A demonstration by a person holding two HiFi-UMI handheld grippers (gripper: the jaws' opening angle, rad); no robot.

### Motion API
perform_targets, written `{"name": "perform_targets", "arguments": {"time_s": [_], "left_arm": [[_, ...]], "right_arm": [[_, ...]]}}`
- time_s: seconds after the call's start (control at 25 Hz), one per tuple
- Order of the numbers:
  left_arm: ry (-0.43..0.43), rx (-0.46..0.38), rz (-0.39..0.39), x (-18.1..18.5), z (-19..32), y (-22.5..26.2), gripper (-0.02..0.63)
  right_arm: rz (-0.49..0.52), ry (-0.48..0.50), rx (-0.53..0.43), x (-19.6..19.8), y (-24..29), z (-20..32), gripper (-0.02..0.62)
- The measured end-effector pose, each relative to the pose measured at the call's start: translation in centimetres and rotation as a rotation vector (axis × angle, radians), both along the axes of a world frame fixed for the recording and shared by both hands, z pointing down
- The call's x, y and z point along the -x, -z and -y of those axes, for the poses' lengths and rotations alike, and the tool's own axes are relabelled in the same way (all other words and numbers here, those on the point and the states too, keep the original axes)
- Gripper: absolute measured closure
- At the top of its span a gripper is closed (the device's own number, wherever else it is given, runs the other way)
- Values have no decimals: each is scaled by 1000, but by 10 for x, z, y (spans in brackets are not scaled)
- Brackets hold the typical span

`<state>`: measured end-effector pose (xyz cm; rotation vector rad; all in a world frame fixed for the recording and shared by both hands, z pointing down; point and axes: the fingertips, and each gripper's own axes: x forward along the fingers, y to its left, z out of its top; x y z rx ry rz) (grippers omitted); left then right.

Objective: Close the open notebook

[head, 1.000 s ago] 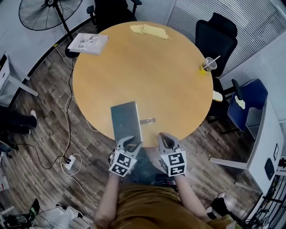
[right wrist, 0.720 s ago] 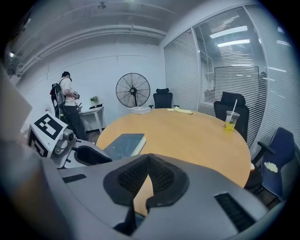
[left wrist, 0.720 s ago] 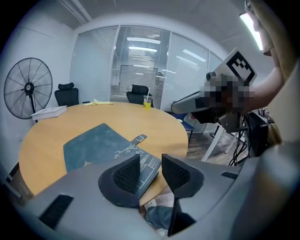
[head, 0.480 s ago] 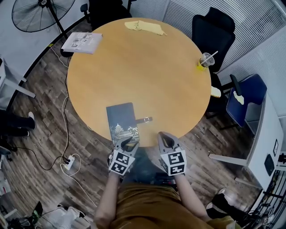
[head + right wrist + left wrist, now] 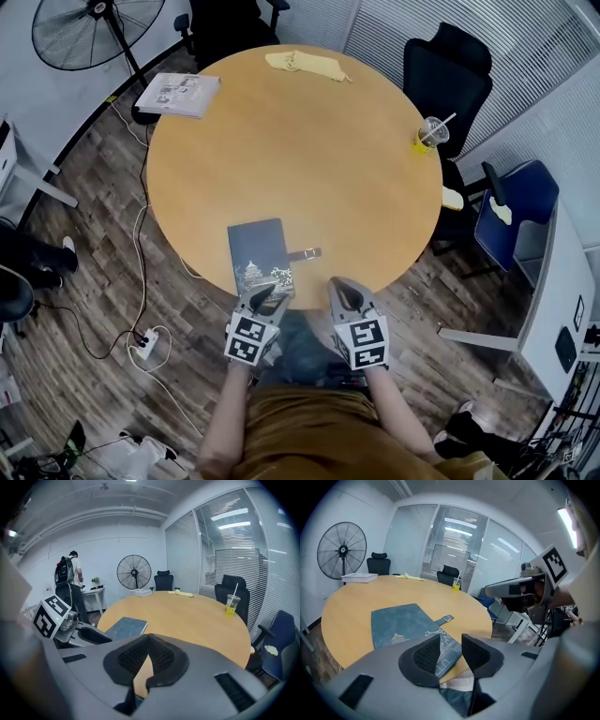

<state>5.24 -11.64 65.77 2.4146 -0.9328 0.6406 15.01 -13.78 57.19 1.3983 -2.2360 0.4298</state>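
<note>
1. The notebook is judged light and fairly stiff. Its cover looks like a flat board, so it is expected to slide on the smooth table rather than bend.
2. If a hold is needed, the long right edge or the near corner is judged best, since a jaw can be slipped under the cover there. The strap is thin and probably floppy, so it is a poor handle.
3. The cover is seen as dark blue-grey, with a pale line drawing of buildings toward its near end. The book lies flat with the cover down, so it is judged already closed. The strap sticks out to the right and rests on the wood.
4. The notebook is placed at the near rim of the round table, left of centre, and its near corner seems to reach just past the edge.
5. The left gripper is held just near of that corner with its jaws spread and nothing between them.
6. The right gripper is held to the right, off the table edge, its jaws pressed together on nothing.
</note>
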Motion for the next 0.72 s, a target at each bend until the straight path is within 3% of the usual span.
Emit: {"name": "perform_targets", "arguments": {"time_s": [0.28, 0.72], "left_arm": [[114, -56, -70, 24, 9, 38, 454], [246, -232, -125, 66, 5, 116, 457]], "right_arm": [[5, 18, -75, 14, 23, -4, 584], [34, 68, -177, 43, 60, -27, 584]]}}
